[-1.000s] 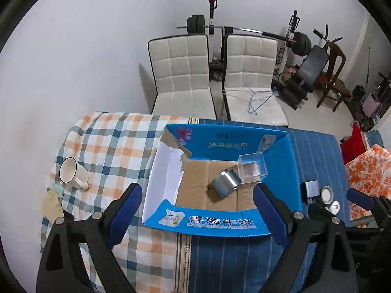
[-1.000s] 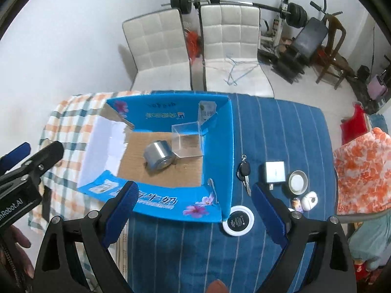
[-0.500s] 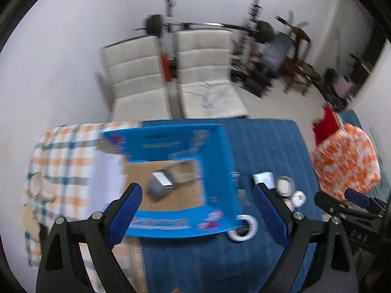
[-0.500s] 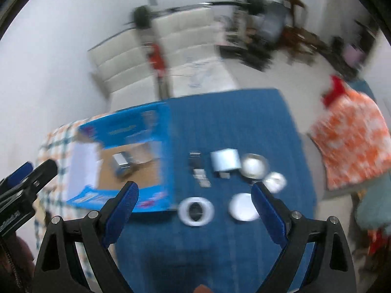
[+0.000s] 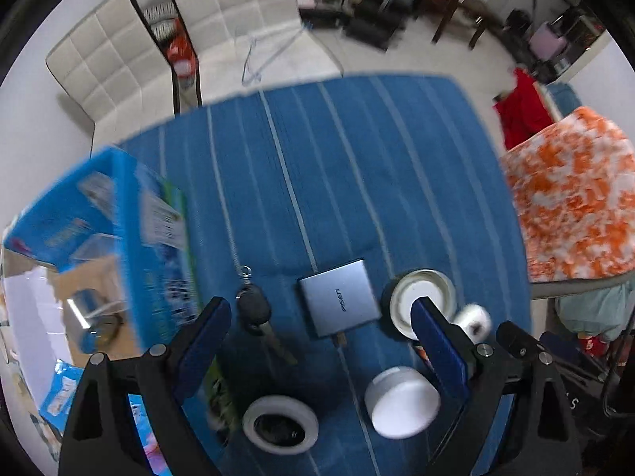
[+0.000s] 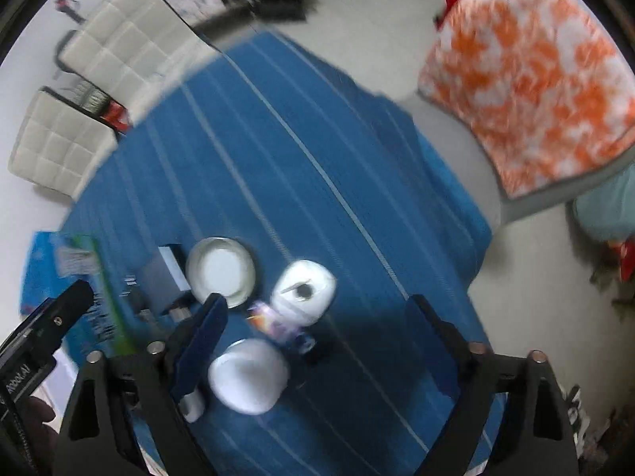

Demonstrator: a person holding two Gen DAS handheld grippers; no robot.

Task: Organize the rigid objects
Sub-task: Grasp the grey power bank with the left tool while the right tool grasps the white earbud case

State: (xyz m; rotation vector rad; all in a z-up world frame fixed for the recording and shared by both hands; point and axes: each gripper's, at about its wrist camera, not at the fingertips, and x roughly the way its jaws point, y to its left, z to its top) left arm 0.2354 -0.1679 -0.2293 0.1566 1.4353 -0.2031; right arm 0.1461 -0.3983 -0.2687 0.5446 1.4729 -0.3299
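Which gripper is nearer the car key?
Left. The left gripper hangs open right over the car key; the right gripper, jaws closing on nothing, is off past the white round items.

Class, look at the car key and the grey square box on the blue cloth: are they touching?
Apart. The left wrist view shows the car key and the grey square box with a clear strip of blue cloth between them.

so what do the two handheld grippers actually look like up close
Both are the same build: black angular plastic frames with silver screw heads at the joints, each finger carrying a flat blue pad. Left gripper and right gripper match. In the right wrist view the left one's black body bears white lettering, partly cut off. No cables or sleeves are clearly visible.
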